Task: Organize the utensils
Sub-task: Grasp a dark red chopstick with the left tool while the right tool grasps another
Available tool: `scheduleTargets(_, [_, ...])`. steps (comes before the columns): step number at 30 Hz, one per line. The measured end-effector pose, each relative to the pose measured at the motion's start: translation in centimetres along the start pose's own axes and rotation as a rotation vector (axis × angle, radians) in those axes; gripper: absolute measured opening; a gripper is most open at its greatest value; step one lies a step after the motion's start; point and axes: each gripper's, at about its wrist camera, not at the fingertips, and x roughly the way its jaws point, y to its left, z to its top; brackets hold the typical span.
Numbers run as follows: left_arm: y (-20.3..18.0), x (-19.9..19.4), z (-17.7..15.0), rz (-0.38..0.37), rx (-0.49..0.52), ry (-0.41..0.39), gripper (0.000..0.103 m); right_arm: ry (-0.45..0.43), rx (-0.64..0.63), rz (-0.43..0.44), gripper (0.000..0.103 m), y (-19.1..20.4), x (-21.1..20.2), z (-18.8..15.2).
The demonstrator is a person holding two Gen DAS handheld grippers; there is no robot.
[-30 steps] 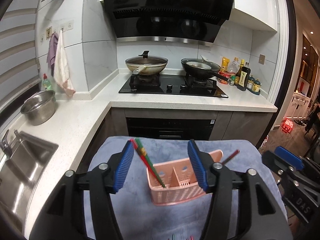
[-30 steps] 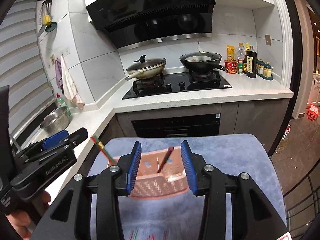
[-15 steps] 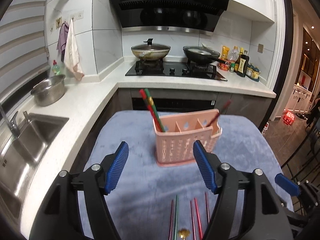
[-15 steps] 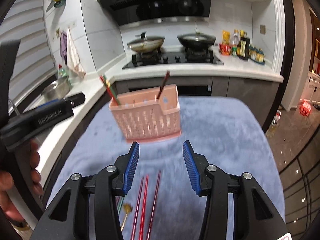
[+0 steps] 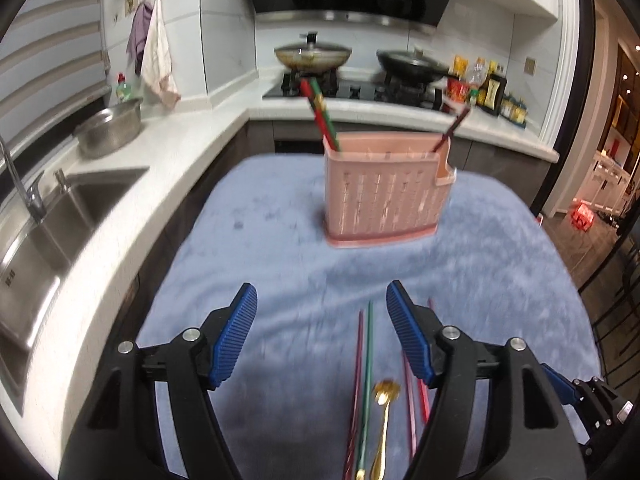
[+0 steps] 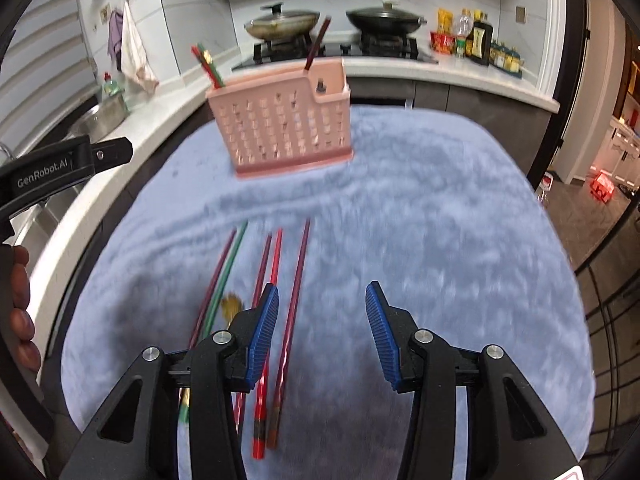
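A pink perforated utensil holder point(image 5: 384, 188) point(image 6: 284, 128) stands on the blue-grey cloth point(image 5: 280, 240) point(image 6: 420, 220). A red and a green chopstick point(image 5: 322, 116) point(image 6: 208, 66) lean in its left end, a dark chopstick point(image 5: 452, 130) point(image 6: 318, 42) in its right. Several loose chopsticks point(image 5: 366, 380) point(image 6: 276, 300) and a gold spoon point(image 5: 384, 412) point(image 6: 230, 304) lie on the near cloth. My left gripper point(image 5: 322, 332) is open and empty above the loose chopsticks. My right gripper point(image 6: 322, 326) is open and empty, its left finger point(image 6: 262, 332) over them.
A steel sink point(image 5: 36, 248) and a metal bowl point(image 5: 110, 132) are on the counter to the left. A stove with two pans point(image 5: 312, 54) point(image 6: 384, 18) and bottles point(image 5: 492, 92) is behind. The left gripper's body point(image 6: 60, 168) shows at the right view's left edge.
Both grippers have pulled back and lowered away from the holder toward the near cloth. The loose chopsticks and spoon now lie under the fingers. Both stay open.
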Motion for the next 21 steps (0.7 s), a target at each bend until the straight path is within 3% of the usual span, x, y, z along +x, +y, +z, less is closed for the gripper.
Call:
scheduleTargets(8, [0.9,2.3,-6.0,-0.004,-0.002,0.135,0.064,0.087,-0.019,0.016,0.042,1.1,2.6,-3.4])
scheduleTargets(16, [2.1,3.0,-10.0,-0.024,-0.014,0.224,0.064,0.163,-0.029,0.045,0.026,2.1,4.4,-5.8])
scheduleTargets(21, [2.0,2.9,-11.2,-0.045,-0.008,0.250,0.064,0.188,-0.035,0.053,0.022,2.4,5.0,-6.5])
